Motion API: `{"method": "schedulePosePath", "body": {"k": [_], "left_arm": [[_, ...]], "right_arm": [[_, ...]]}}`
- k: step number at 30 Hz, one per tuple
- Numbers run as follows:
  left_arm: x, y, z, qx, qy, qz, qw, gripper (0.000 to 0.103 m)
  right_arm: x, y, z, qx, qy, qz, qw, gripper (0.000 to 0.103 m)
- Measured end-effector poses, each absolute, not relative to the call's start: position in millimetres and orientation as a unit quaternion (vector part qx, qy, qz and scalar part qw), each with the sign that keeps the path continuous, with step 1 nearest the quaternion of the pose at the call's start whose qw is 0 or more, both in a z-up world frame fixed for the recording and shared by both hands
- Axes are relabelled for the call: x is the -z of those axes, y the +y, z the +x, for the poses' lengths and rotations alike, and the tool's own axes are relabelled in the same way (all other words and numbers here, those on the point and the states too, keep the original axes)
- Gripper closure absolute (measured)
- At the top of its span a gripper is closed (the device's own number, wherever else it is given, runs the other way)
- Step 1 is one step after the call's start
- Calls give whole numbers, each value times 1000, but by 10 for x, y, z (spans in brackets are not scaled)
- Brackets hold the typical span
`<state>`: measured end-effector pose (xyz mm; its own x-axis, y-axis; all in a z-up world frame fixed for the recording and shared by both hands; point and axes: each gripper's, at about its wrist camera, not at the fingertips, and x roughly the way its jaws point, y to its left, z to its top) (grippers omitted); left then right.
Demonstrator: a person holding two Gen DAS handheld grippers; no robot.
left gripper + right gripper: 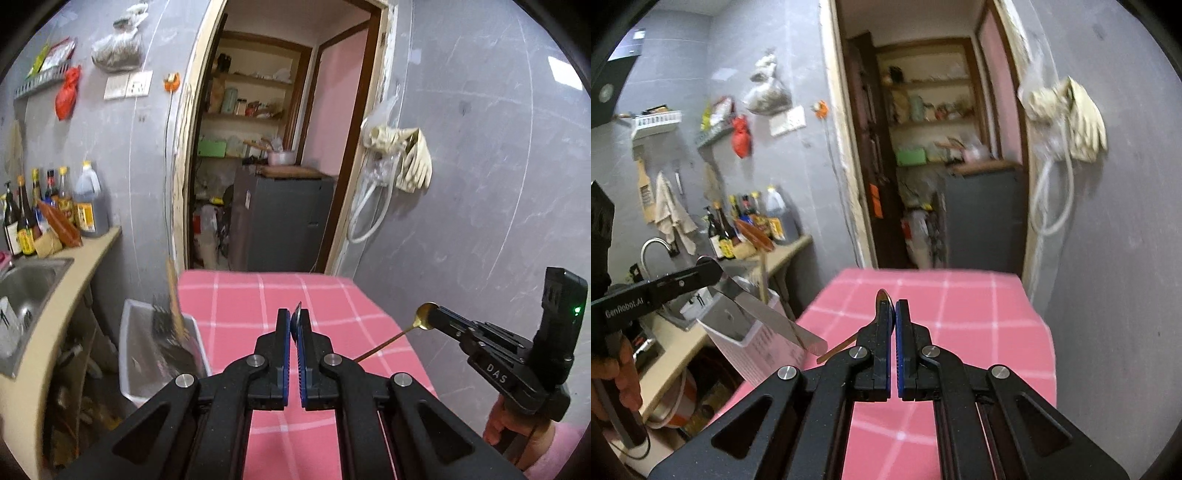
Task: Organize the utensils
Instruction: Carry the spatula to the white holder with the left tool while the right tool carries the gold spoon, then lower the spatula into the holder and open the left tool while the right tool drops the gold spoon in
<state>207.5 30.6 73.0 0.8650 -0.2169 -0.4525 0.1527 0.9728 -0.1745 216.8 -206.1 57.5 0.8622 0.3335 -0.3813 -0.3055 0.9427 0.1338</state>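
Note:
My left gripper is shut on a flat steel table knife, which shows edge-on between its blue pads in the left wrist view. In the right wrist view the left gripper holds the knife slanting over a white utensil bin. My right gripper is shut on the bowl of a gold spoon; its thin handle sticks out to the left. The left wrist view shows the right gripper with the spoon above the pink checked table. The bin holds a dark slotted spatula.
A counter with a steel sink and sauce bottles runs along the left. Ahead, a doorway opens onto shelves and a grey cabinet. Gloves and a hose hang on the right wall. A hand grips the left tool.

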Motion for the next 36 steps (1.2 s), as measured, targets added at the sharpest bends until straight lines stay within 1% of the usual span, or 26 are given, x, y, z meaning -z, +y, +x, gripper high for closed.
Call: {"method": "schedulePosePath", "body": {"k": [7,14,23,36], "left_arm": [[-1172,770,1993,76,217,-64,971,99],[-1419,1153,1864,46,216,-37,974,99],[-1176,1262,1967,42,256,-3,966,99],[-937,1142,2158,57,303,40,951,99]], "right_arm": [[-962,-1581,2177,-198,168,20,965,101],[-1070,-1059,2114,-217,153,-33,963,101],[-1033,-572,2080,-195,169,-132,957,101],[-915,-311,2108,-200,202,-177,942,101]]}}
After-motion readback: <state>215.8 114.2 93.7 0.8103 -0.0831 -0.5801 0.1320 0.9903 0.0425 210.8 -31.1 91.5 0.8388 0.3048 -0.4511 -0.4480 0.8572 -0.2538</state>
